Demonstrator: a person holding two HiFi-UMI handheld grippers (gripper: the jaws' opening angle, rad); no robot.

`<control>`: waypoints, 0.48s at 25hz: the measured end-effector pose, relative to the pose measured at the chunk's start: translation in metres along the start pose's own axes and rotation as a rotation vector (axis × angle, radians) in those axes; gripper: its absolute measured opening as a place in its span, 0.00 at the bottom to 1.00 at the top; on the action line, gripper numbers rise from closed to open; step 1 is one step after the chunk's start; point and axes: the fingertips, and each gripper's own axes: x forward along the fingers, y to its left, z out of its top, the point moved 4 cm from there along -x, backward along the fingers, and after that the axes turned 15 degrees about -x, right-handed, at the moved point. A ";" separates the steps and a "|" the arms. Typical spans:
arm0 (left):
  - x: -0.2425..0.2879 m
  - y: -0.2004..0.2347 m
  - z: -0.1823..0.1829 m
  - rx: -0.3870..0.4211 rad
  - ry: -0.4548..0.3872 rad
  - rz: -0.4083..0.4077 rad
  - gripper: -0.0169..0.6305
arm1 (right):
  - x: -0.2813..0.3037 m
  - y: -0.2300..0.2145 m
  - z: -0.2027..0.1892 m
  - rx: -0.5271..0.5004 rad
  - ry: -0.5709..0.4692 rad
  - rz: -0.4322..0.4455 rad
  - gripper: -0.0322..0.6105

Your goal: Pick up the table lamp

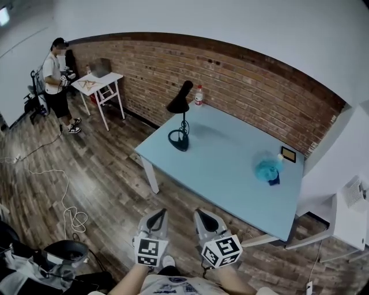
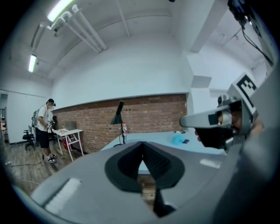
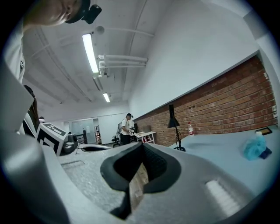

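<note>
Lighting is even and fairly bright, from ceiling tube lights (image 2: 59,8) that glare white in both gripper views. The table lamp (image 1: 180,115) casts a faint, soft shadow on the table (image 1: 230,178). Straight lines bow toward every edge; black vignetting rings the gripper views. The left tongs (image 2: 142,145) and right tongs (image 3: 141,146), near the lens, are blurred.

Light blue table (image 1: 225,184), far edge close to the brick wall (image 1: 248,80). On it:
- small bottle (image 1: 199,95), red cap, upright at the far edge
- crumpled blue bag (image 1: 267,168) toward the right, with a small dark item (image 1: 274,180) touching its near side
- dark framed panel (image 1: 288,154) just beyond the bag, at the far right edge

Far left: small white table (image 1: 98,83) with a person (image 1: 57,75) standing beside it. A black chair (image 1: 33,101) is further left. Wood floor (image 1: 109,173). A white cable (image 1: 70,214) loops across it at near left.
</note>
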 end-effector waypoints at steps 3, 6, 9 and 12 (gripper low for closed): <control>0.016 0.029 0.005 0.002 0.005 -0.013 0.01 | 0.034 0.001 -0.001 0.006 0.001 -0.010 0.05; 0.031 0.052 0.008 0.008 0.011 -0.032 0.01 | 0.062 0.004 -0.002 0.008 0.003 -0.022 0.05; 0.045 0.072 0.009 0.003 0.014 -0.046 0.01 | 0.083 0.002 -0.002 0.006 0.003 -0.040 0.05; 0.056 0.083 0.011 -0.020 0.017 -0.053 0.01 | 0.096 -0.004 -0.001 -0.006 0.020 -0.047 0.05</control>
